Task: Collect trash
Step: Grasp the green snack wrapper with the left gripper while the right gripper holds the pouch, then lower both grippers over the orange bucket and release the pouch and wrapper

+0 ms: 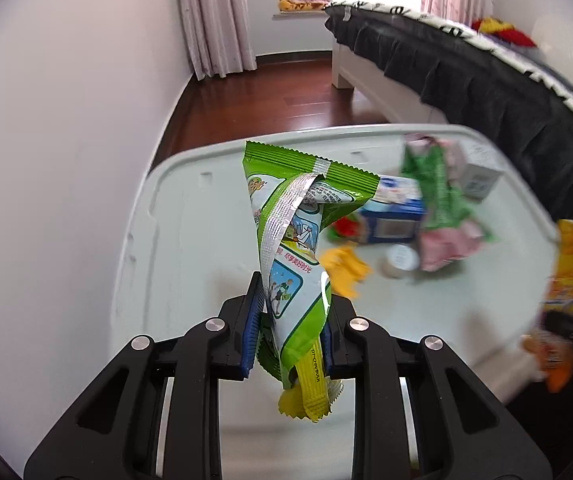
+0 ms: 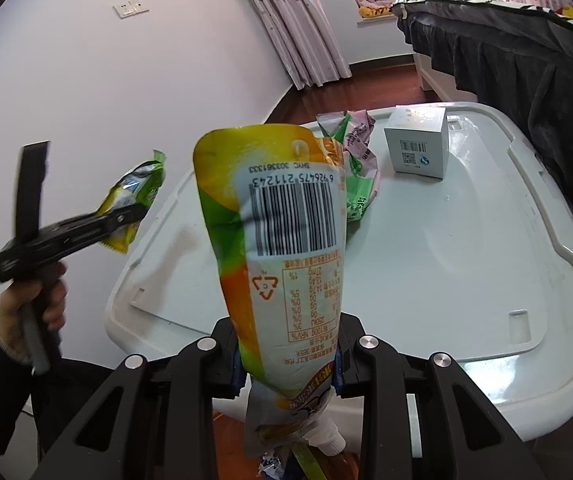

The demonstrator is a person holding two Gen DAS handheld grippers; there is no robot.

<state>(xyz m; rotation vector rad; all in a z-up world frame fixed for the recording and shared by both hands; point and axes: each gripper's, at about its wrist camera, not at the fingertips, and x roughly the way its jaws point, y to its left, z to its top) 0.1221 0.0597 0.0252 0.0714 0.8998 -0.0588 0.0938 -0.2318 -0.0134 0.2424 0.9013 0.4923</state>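
My left gripper (image 1: 292, 320) is shut on a green and white snack wrapper (image 1: 294, 232), which stands up out of the blue pads (image 1: 248, 340), lifted above the white plastic lid (image 1: 174, 216). The right wrist view shows that same gripper (image 2: 134, 212) at the left, held by a hand, with the wrapper (image 2: 136, 182) sticking out. My right gripper (image 2: 288, 344) is shut on an orange and yellow drink pouch (image 2: 278, 216), barcode facing the camera and spout hanging below the jaws. On the lid lie a crumpled pink and green wrapper (image 2: 356, 160) and a white box (image 2: 418, 144).
More litter lies on the lid: a blue carton (image 1: 390, 220), a yellow wrapper (image 1: 342, 268) and a small white pot (image 1: 400, 260). A bed with a dark cover (image 1: 486, 80) runs along the right. A white wall (image 1: 66, 120) is on the left, wooden floor (image 1: 278, 96) beyond.
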